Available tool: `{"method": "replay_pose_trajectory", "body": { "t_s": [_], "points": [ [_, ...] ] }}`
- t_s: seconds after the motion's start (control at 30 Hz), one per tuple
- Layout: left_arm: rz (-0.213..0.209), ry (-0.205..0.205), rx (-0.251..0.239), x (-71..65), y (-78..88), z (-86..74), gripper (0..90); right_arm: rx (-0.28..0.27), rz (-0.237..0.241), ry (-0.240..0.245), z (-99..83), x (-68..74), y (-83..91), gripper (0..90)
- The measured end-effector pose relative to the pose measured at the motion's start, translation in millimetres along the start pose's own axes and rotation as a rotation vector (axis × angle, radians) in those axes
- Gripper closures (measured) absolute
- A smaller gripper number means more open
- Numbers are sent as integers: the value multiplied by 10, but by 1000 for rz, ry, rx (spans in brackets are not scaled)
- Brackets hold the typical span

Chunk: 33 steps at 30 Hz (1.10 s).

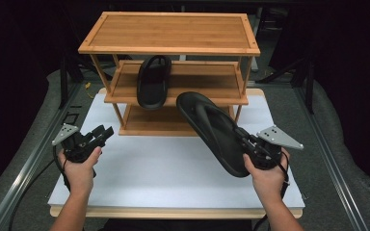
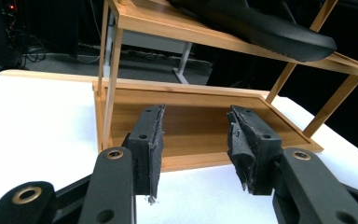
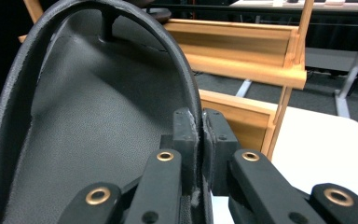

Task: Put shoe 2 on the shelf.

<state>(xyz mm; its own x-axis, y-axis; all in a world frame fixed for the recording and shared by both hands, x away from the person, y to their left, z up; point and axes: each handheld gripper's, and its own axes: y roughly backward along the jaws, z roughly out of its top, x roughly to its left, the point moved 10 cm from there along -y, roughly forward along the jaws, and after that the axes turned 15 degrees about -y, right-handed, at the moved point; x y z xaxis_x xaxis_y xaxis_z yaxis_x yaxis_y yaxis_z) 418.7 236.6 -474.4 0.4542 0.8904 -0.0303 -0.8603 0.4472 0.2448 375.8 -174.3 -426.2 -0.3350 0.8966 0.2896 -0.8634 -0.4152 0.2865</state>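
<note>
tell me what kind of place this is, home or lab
Most likely a lab or recording setup, not a home: a bamboo shoe rack stands on a white board as a staged prop, black curtains surround it, and metal stands and rails flank the table.

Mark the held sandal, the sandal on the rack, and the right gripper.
Held sandal [image 1: 212, 130], high view, on its footbed.
Racked sandal [image 1: 152, 86], high view, on its footbed, middle shelf.
Right gripper [image 3: 200, 135], right gripper view, between the fingers clamping the sandal's edge.
</note>
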Motion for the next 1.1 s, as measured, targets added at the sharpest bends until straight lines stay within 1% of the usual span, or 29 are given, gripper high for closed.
{"method": "replay_pose_trajectory", "body": {
  "t_s": [0.07,0.1,0.13,0.23,0.27,0.3,0.33,0.37,0.4,0.43,0.47,0.5,0.53,0.57,0.6,0.63,0.67,0.7,0.73,0.77,0.8,0.83,0.87,0.93,0.97,1.0,1.03,1.07,1.1],
  "points": [
    [0,1,-3,5,-1,4,556,-6,-19,3,72,-19,-90,848],
    [0,2,-4,7,0,4,556,-6,-19,3,72,-19,-90,848],
    [-1,2,-1,7,-1,-1,555,-13,-26,-1,119,-32,-151,848],
    [-2,5,0,6,-5,-6,555,-19,-41,-5,165,-49,-204,847],
    [-3,7,0,2,-12,-8,556,-30,-46,-18,211,-54,-261,848],
    [-3,7,0,2,-12,-8,556,-30,-46,-18,211,-54,-261,848],
    [-6,3,2,-7,-16,-8,556,-30,-53,-27,244,-49,-318,848],
    [-6,3,2,-7,-16,-8,556,-30,-53,-27,244,-49,-318,848],
    [-6,1,1,-10,-17,-6,556,-42,-63,-27,292,-39,-382,848],
    [-6,2,0,-11,-17,-6,556,-38,-78,-22,304,-44,-402,848],
    [-7,3,1,-11,-17,-7,556,-36,-79,-22,329,-34,-442,848],
    [-7,3,1,-11,-17,-7,555,-36,-79,-22,329,-34,-442,848],
    [-7,2,1,-11,-16,-9,556,-33,-83,-24,369,-27,-506,847],
    [-7,2,1,-11,-16,-9,556,-33,-83,-24,369,-27,-506,847],
    [-7,3,2,-10,-18,-10,556,-35,-88,-27,413,-18,-572,848],
    [-7,3,2,-10,-18,-10,555,-35,-88,-27,413,-18,-572,848],
    [-9,4,2,-13,-21,-12,555,-33,-97,-27,452,-11,-639,847],
    [-9,4,2,-13,-21,-12,556,-33,-97,-27,452,-11,-639,847],
    [-11,3,3,-18,-25,-14,555,-28,-109,-28,483,-4,-699,848],
    [-11,3,3,-18,-25,-14,556,-30,-121,-24,499,-9,-722,847],
    [-11,4,3,-18,-27,-14,556,-30,-121,-24,499,-9,-722,847],
    [-13,5,3,-20,-27,-13,556,-32,-135,-23,522,-11,-757,847],
    [-14,4,1,-20,-26,-11,556,-33,-130,-24,557,-2,-830,847],
    [-14,6,1,-17,-25,-11,556,-26,-158,-21,581,-9,-892,848],
    [-14,6,1,-17,-25,-11,556,-26,-158,-21,581,-9,-892,848],
    [-15,8,0,-17,-25,-9,556,-25,-161,-17,596,-5,-924,847],
    [-15,8,-1,-18,-26,-7,556,-26,-179,-14,611,-12,-955,847],
    [-17,8,-1,-18,-27,-6,556,-28,-183,-14,642,-1,-1028,847],
    [-17,8,-1,-18,-27,-6,556,-28,-183,-14,642,-1,-1028,847]
  ]
}}
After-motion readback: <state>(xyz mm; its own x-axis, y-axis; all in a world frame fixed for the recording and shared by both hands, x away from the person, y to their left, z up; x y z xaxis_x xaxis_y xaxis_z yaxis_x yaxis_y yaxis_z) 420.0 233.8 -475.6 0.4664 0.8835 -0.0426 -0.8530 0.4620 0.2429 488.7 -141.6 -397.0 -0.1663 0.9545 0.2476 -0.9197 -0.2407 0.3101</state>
